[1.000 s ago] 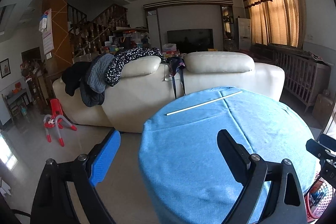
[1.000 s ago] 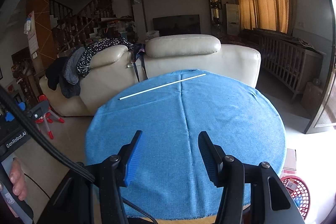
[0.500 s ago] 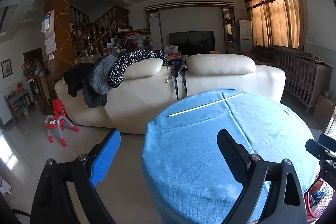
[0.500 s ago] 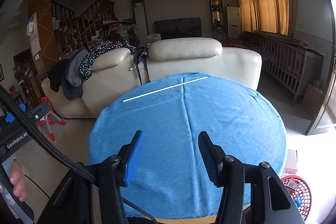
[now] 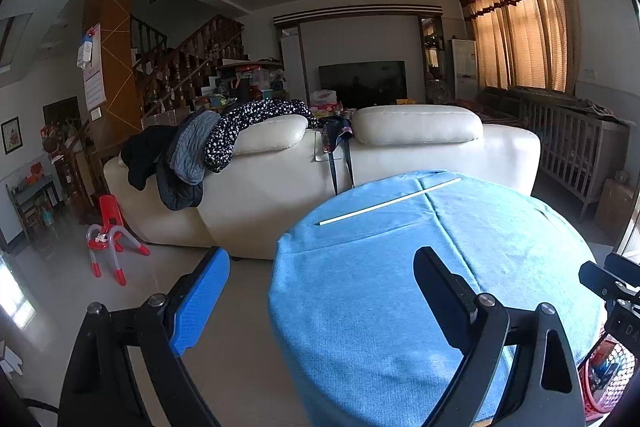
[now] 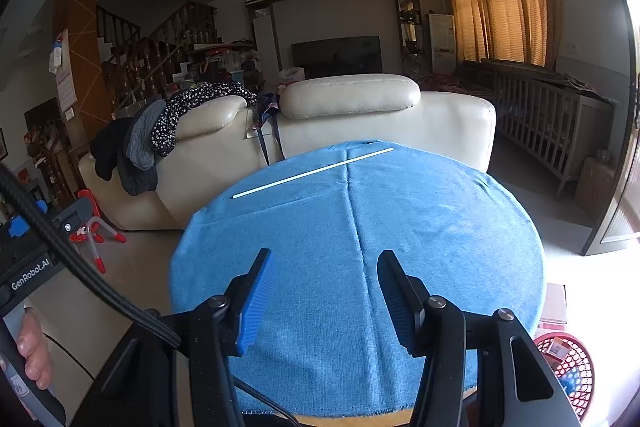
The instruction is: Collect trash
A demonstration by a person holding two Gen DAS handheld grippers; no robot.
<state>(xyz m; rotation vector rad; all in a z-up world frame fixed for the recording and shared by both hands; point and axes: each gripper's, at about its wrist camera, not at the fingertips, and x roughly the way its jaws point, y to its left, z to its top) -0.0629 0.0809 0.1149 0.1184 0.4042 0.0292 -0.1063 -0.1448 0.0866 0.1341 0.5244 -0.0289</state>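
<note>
a thin white stick (image 6: 313, 173) lies flat on the far side of the blue-covered round table (image 6: 440, 227). left gripper (image 5: 316, 291) gapes wide, empty; right gripper (image 6: 326, 291) stands partly open, empty. red basket (image 6: 570, 367) sits on the floor beside the table.

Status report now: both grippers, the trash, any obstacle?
Left gripper open, empty. Right gripper open, empty. White stick lies at far side of blue tablecloth. Nothing between.
</note>
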